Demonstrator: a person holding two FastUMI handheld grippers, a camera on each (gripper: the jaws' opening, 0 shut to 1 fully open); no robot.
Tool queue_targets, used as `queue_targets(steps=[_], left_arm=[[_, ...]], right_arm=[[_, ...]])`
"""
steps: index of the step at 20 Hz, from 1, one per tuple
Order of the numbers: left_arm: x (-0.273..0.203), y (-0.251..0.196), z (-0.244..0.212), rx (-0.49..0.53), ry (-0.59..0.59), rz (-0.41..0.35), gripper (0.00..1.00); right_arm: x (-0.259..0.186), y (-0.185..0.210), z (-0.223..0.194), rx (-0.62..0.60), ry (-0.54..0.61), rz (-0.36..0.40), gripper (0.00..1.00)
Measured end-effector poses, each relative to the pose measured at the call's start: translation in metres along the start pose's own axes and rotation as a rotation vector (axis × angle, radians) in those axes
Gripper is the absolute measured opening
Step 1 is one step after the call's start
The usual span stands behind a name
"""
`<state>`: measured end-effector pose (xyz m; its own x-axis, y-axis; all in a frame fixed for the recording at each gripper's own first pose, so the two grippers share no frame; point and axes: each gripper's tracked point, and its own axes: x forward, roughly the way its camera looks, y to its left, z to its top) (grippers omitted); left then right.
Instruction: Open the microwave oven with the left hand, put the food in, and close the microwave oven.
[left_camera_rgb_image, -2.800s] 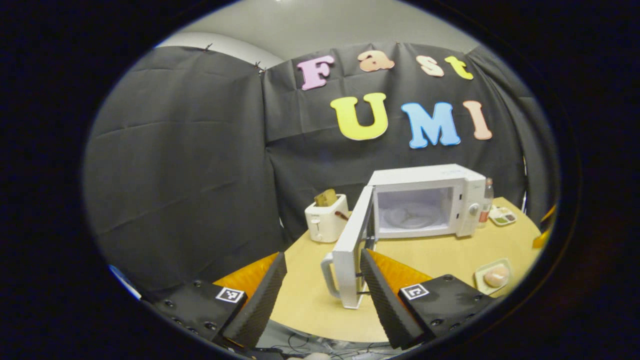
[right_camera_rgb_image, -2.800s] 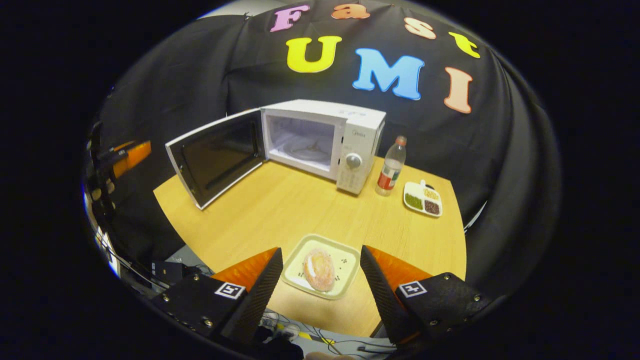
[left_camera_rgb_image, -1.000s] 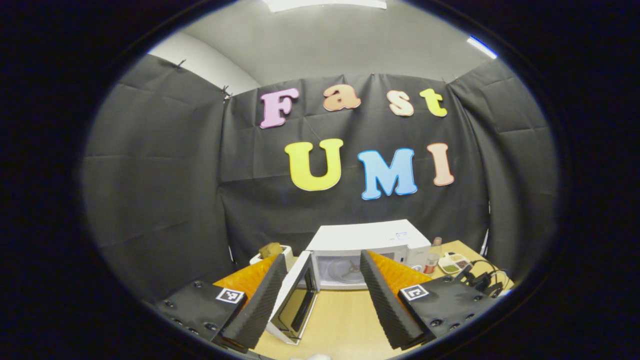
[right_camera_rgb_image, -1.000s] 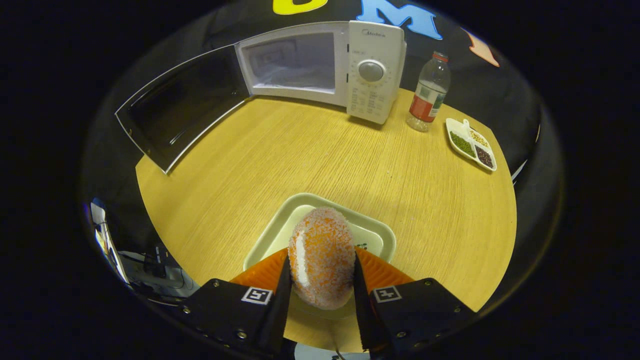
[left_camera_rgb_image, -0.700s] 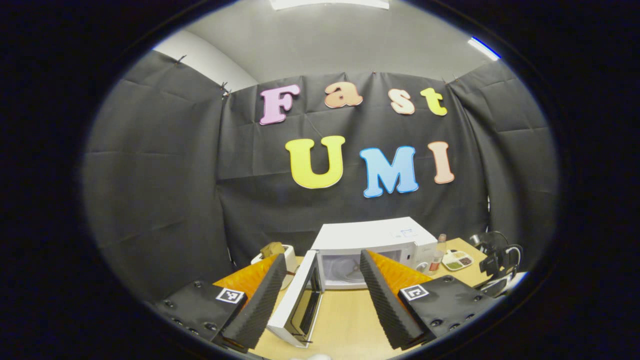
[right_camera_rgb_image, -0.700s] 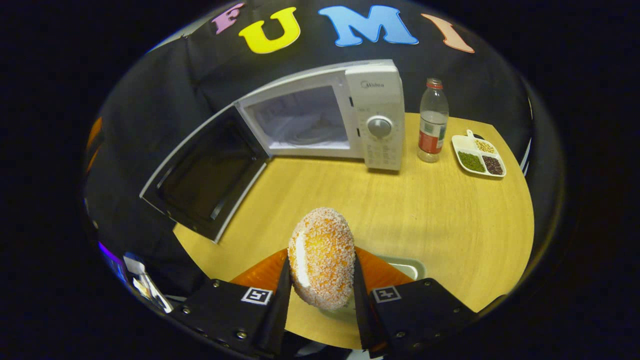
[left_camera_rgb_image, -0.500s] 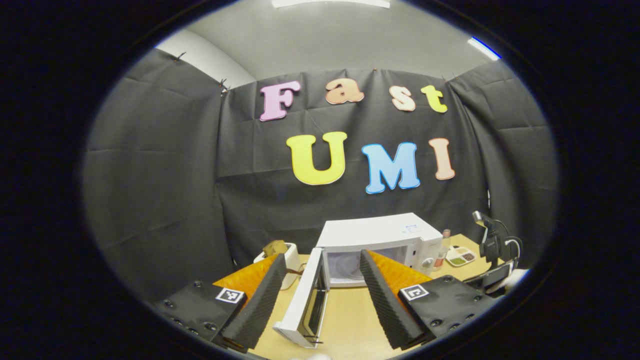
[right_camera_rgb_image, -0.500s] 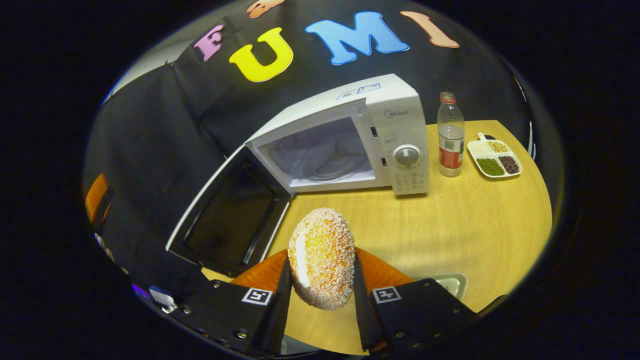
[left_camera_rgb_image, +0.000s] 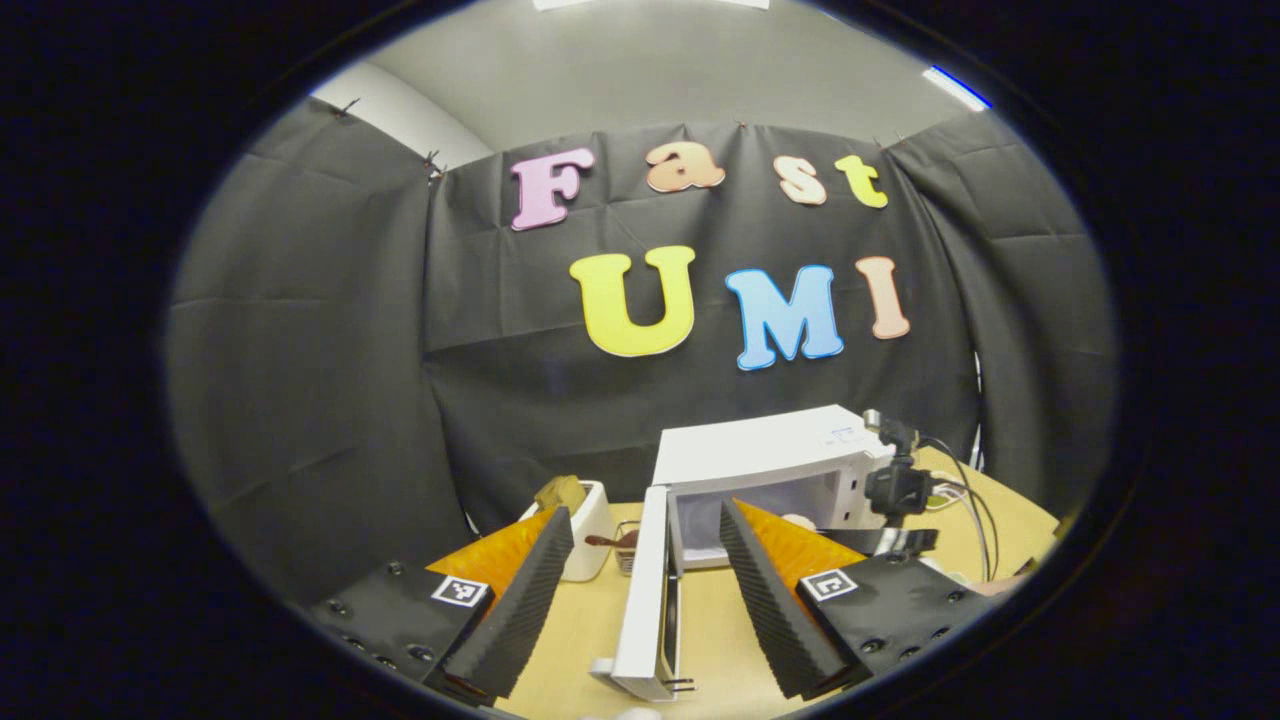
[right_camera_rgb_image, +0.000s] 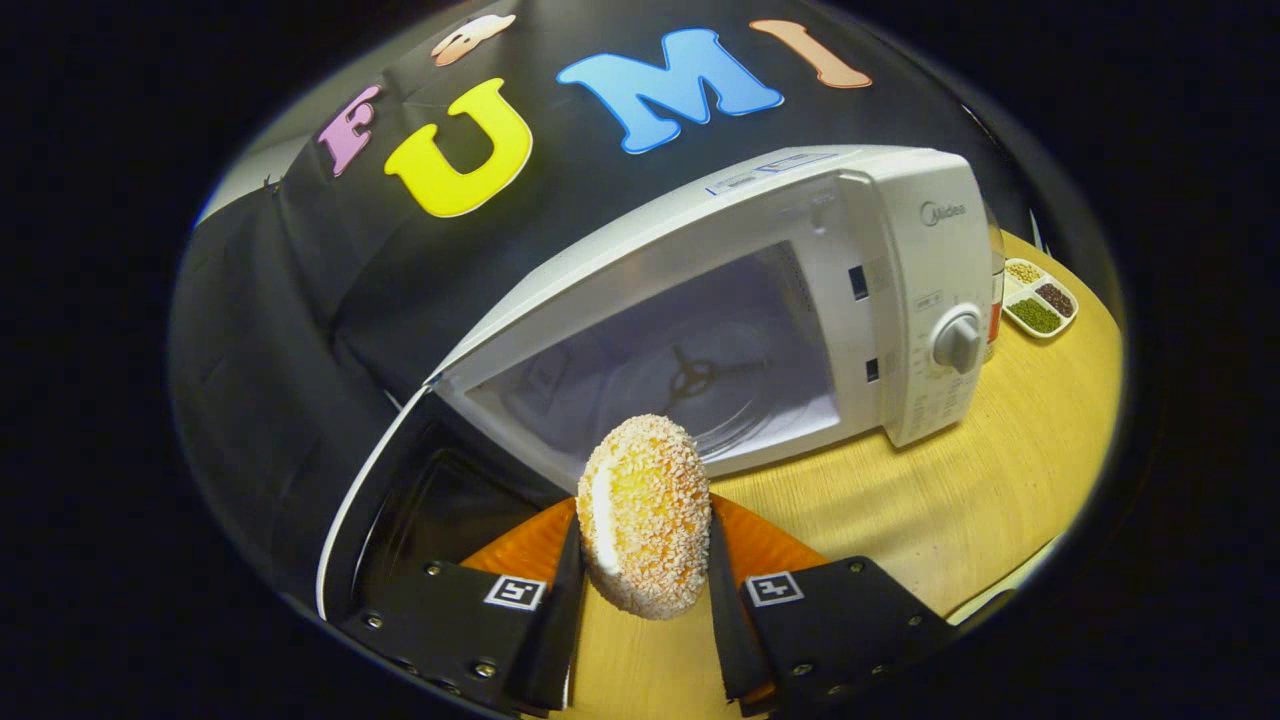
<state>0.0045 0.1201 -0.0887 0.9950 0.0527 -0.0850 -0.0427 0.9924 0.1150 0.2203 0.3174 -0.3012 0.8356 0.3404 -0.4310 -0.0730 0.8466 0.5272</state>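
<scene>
Fingers of the right gripper (right_camera_rgb_image: 640, 585) are pressed against both flat sides of the food (right_camera_rgb_image: 645, 515), an oval bun with a rough crumb crust and a pale cream seam along its edge, held on end in the air just in front of the microwave oven (right_camera_rgb_image: 760, 300). That white, boxy oven stands on the pale wood-grain table (right_camera_rgb_image: 960, 500) with its door (right_camera_rgb_image: 400, 520) swung wide to the left; the cavity holds a round glass turntable (right_camera_rgb_image: 700, 385) and nothing else that can be made out. Far right on the table, beyond the oven's dial panel, a small divided dish (right_camera_rgb_image: 1037, 300) carries green, dark and pale beans in separate compartments.

Fingers of the left gripper (left_camera_rgb_image: 645, 590) stand wide apart, with nothing between their ribbed pads, over the near edge of the table. Between them the door shows edge-on. To the left of the oven sits a white toaster (left_camera_rgb_image: 585, 530) with a brownish slice (left_camera_rgb_image: 562, 493) sticking out of its slot.
</scene>
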Motion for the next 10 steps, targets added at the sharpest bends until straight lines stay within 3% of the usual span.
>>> queue_targets(steps=[5, 10], left_arm=[[0.007, 0.017, -0.014, 0.044, 0.002, 0.012, 1.00], [0.014, 0.024, -0.035, 0.029, 0.039, 0.014, 0.98]], right_arm=[[0.067, -0.001, 0.019, 0.065, -0.141, -0.117, 0.58], [0.102, -0.020, 0.039, 0.087, -0.255, -0.208, 0.58]])
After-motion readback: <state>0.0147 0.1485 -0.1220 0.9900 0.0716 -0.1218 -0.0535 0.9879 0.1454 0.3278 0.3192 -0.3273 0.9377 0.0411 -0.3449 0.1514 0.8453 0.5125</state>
